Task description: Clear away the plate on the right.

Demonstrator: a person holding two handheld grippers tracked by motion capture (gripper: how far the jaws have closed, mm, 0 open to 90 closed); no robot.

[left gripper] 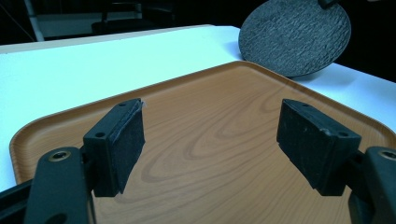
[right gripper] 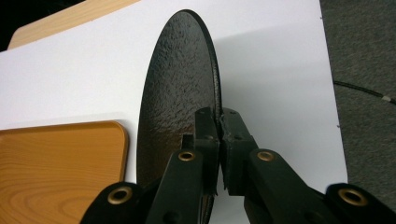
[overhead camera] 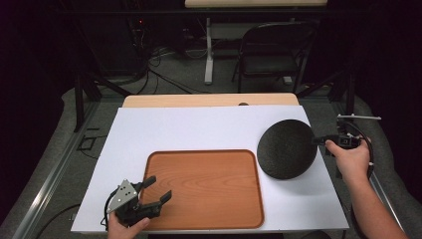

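Progress, we judge, is early: right gripper [overhead camera: 318, 141] pinches the rim of the round black textured plate [overhead camera: 287, 148], tilted just beside the brown wooden tray [overhead camera: 206, 186], not yet in it, while left gripper [overhead camera: 158, 190] hovers agape over the tray.

A white table sheet [overhead camera: 199, 129] lies before a folding chair [overhead camera: 271, 52] and floor cables [overhead camera: 164, 79].
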